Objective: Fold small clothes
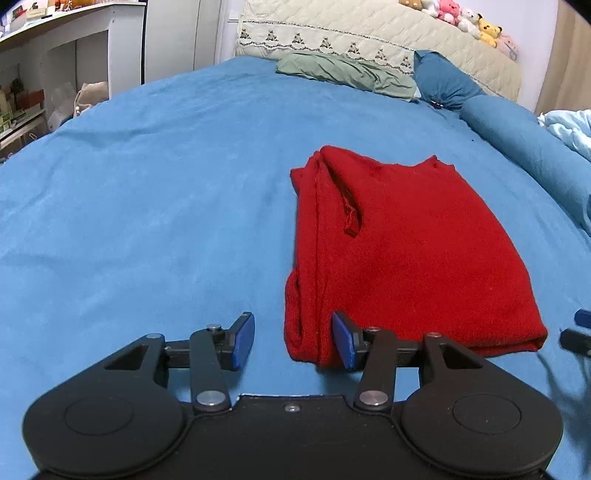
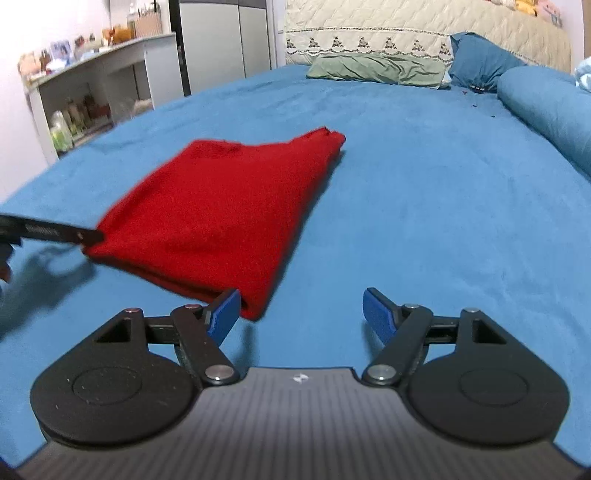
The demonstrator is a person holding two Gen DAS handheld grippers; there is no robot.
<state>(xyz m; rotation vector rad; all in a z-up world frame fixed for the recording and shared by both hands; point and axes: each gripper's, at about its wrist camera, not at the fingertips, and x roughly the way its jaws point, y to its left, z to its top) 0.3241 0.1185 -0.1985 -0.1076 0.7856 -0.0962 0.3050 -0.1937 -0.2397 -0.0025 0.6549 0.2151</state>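
A red knit garment (image 1: pixel 399 254) lies folded on the blue bed sheet (image 1: pixel 147 206). My left gripper (image 1: pixel 293 341) is open and empty at the garment's near left corner, its right pad over the cloth edge. In the right wrist view the garment (image 2: pixel 218 218) lies ahead to the left. My right gripper (image 2: pixel 301 314) is open and empty at the garment's near right corner, its left pad beside the fold. The left gripper's finger (image 2: pixel 55 232) shows at the garment's far corner in that view.
A green pillow (image 1: pixel 347 74), blue pillows (image 1: pixel 447 79) and a long blue bolster (image 1: pixel 532 147) lie at the bed's head and right side. A quilted headboard (image 1: pixel 369 29) with plush toys (image 1: pixel 465 18) stands behind. White shelves (image 1: pixel 55 66) stand to the left.
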